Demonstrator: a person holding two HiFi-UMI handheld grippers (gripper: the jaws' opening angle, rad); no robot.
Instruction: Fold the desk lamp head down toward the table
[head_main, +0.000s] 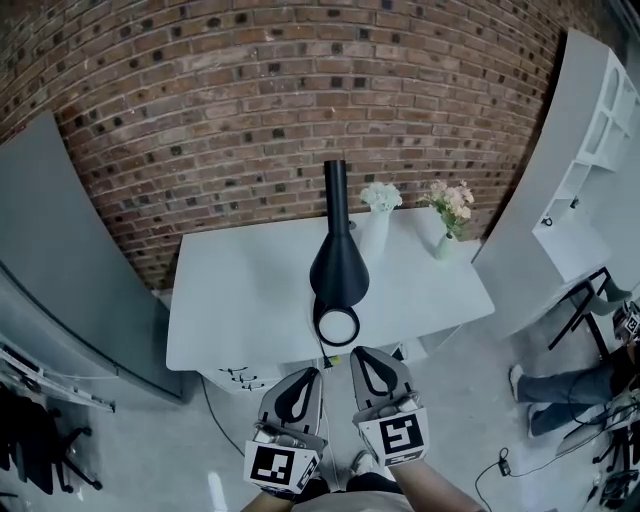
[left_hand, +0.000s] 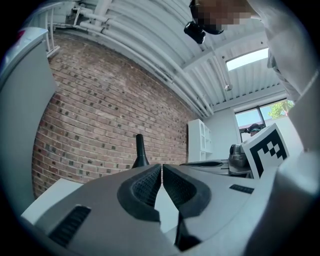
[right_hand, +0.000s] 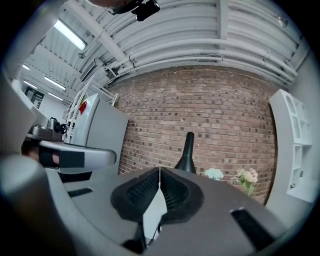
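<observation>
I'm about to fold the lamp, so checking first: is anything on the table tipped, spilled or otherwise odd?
Nothing stands out. The desk lamp stands upright on the white table. The white-flower vase and pink-flower vase beside it are upright, with nothing spilled. The left gripper and right gripper are shut and empty.

No readable text, brand or number anywhere, black-and-white square markers on left gripper (head_main: 308, 374) and right gripper (head_main: 361, 354), pattern only, dark scribbles (head_main: 240, 376) at white table (head_main: 230, 290) near-left edge, illegible.

A vase of white flowers (head_main: 378, 222) and a vase of pink flowers (head_main: 447, 238) stand apart before the brick wall (head_main: 200, 120). A white shelf unit (head_main: 592, 150) stands at the right.
</observation>
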